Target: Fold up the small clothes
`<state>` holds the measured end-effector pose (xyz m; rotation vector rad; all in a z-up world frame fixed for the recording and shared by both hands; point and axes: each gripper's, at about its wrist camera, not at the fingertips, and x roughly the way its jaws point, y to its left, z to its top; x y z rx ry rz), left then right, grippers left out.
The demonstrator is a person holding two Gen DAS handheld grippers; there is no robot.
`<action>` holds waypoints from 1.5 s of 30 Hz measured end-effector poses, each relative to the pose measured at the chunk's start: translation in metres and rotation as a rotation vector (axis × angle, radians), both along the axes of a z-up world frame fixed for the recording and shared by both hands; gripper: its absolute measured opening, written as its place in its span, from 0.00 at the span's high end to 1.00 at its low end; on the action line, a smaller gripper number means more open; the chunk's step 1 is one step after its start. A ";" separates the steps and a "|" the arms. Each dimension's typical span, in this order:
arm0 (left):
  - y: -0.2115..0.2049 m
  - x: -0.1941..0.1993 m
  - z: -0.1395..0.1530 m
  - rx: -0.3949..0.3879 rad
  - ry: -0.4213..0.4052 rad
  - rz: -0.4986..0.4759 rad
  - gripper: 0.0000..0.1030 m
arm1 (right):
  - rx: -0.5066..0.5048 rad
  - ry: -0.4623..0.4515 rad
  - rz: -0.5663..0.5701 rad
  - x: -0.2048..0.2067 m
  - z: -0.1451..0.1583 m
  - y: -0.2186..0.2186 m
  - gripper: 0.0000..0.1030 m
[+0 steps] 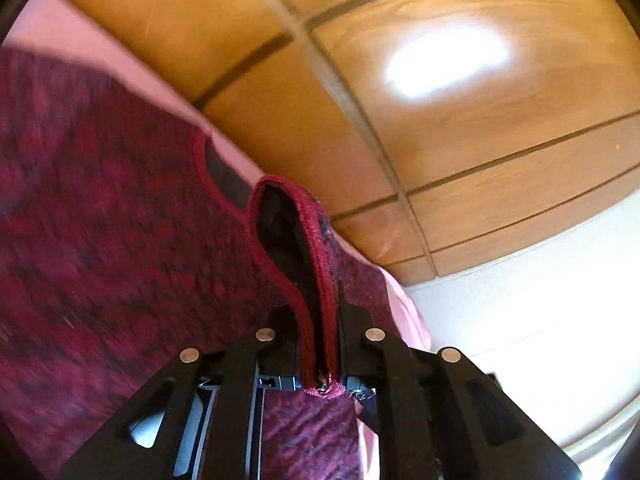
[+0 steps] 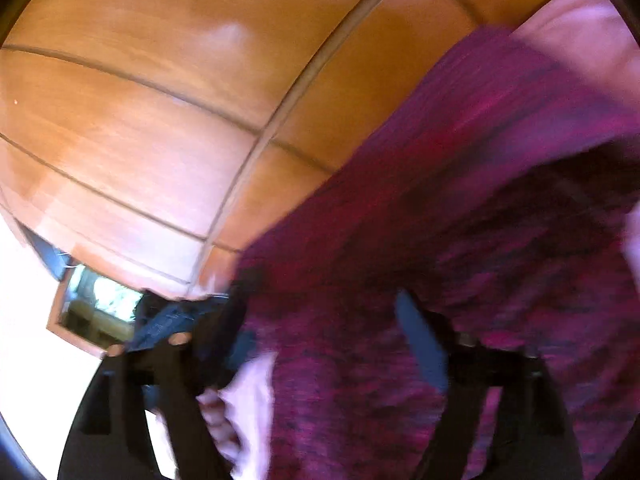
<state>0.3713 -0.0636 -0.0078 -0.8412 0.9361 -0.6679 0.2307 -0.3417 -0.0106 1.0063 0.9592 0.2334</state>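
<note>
Garment [image 1: 100, 240] in mottled dark red knit, sleeveless with bound armholes, held up in the air in front of a wall of orange wood panels [image 1: 460, 140], with pale pink fabric [image 1: 80, 36] behind it. Left gripper [image 1: 322, 344] clamped shut on the narrow shoulder strap [image 1: 320, 264], the red binding pinched between the black jaws and a short tuft of knit poking out beneath them. Strap rising from the jaws in an upright loop, body of the garment spreading away to the left of that view. Right gripper [image 2: 320, 344] badly blurred in its own view, fingers apparently spread with the knit draped across and between them; impossible to tell whether anything is pinched there. Judged step: lifting and spreading the garment before laying it flat for a fold. To do it well: keep the left pinch firm on the binding rather than the loose knit, take the matching shoulder with the right, hold both at equal height so the hem hangs level, then lower without twisting. Both wrist cameras tilted upward toward the panelling, suggesting raised hands with fingers pointing up and forward.
</note>
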 end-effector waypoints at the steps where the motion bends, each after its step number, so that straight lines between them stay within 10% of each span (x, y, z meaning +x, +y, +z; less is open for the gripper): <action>1: 0.005 0.003 0.008 0.024 -0.020 0.012 0.89 | -0.023 0.008 -0.053 -0.008 -0.001 -0.020 0.19; 13: 0.033 0.014 0.013 0.315 -0.086 0.032 0.90 | -0.140 0.063 -0.231 -0.042 -0.004 -0.101 0.17; 20: 0.042 0.009 -0.017 0.341 -0.034 0.035 0.90 | -0.406 0.033 -0.012 0.016 0.005 -0.037 0.26; 27: 0.043 0.013 -0.050 0.526 0.001 0.033 0.88 | -0.766 0.128 0.124 0.048 -0.041 0.011 0.32; 36: 0.032 0.007 -0.047 0.711 -0.085 0.154 0.57 | -0.972 0.098 0.133 0.045 -0.057 0.036 0.28; 45: 0.135 -0.046 -0.038 0.585 -0.003 0.342 0.51 | -0.972 0.095 0.124 0.043 -0.059 0.035 0.24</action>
